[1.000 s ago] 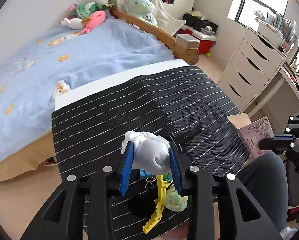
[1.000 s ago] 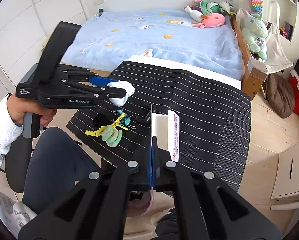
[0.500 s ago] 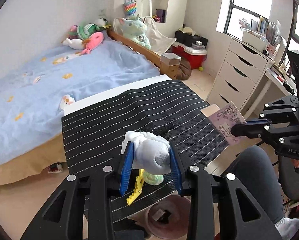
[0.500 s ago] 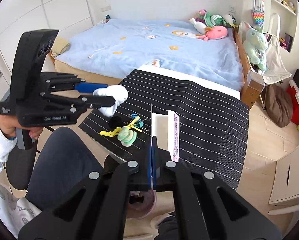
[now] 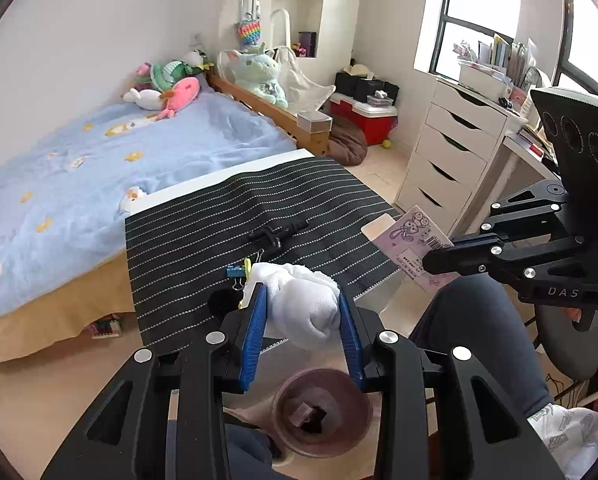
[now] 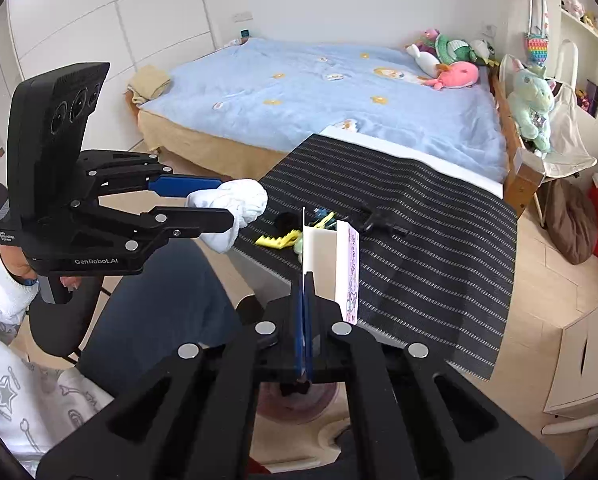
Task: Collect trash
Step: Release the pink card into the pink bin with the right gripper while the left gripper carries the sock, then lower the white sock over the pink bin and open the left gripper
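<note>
My left gripper is shut on a crumpled white tissue wad, held above the near edge of the black striped mat. Below it on the floor stands a round mauve trash bin with a dark scrap inside. My right gripper is shut on a small open white and pink cartoon carton. That carton shows at the right of the left wrist view, and the tissue wad in the left gripper shows at the left of the right wrist view. The bin lies mostly behind my right gripper.
On the mat lie a black tool, a yellow hair clip, a blue binder clip, a green item and a black round thing. A person's knee is at the right. A blue bed and white drawers surround the table.
Both grippers drew back from the mat and rose a little, carrying the tissue and the carton. The trash bin came into view under the left gripper.
</note>
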Tool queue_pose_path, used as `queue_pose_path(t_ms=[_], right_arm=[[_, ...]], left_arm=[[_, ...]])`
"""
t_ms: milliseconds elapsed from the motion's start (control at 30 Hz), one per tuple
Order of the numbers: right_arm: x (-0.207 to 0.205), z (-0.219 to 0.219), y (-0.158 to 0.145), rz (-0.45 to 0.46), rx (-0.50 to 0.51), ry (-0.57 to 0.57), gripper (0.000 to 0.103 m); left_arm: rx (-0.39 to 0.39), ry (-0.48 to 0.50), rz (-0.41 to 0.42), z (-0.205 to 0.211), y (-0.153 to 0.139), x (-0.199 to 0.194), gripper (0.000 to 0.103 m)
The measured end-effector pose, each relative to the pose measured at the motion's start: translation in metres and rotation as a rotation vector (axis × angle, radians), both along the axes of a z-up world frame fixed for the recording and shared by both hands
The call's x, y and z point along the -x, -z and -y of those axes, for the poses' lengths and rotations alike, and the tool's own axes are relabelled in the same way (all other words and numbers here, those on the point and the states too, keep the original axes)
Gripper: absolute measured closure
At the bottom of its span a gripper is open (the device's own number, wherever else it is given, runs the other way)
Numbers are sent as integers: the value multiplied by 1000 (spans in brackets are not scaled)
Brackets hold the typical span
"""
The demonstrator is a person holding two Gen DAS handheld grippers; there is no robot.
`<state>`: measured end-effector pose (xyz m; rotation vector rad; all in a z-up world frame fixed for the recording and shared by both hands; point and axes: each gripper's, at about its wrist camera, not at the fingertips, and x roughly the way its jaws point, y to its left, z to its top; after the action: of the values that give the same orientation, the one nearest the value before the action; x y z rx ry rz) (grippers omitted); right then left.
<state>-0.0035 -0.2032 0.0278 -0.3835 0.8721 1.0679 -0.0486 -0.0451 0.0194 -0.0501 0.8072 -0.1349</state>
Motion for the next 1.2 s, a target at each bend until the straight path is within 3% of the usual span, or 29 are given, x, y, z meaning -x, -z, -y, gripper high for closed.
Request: queue_pose_path(t_ms=[367, 600, 633, 667, 700, 767, 867, 1200], right_arm=[[28, -2, 35, -88, 44, -52, 103], [35, -4, 41, -113, 52, -81, 99], [35, -4, 41, -108, 56, -76, 95], [33, -3, 41, -104, 59, -66, 72], [32, -2, 41, -103, 58, -54, 38], [27, 3, 38, -115, 31, -15, 15], [18, 6, 36, -130, 31, 45, 8], [5, 17, 28, -132, 21, 139, 6]], left_arm=[[15, -22, -19, 0, 8, 26, 69], [16, -24, -11, 0, 4, 27, 69], [15, -25, -10, 0, 5, 28, 69], [16, -26, -10, 0, 5, 28, 69], [17, -26, -11, 0, 5, 28, 69], [16, -22, -14, 1, 5, 28, 68], [21, -12, -23, 3, 8, 28, 68], [20, 25, -44, 12, 12, 27, 68]])
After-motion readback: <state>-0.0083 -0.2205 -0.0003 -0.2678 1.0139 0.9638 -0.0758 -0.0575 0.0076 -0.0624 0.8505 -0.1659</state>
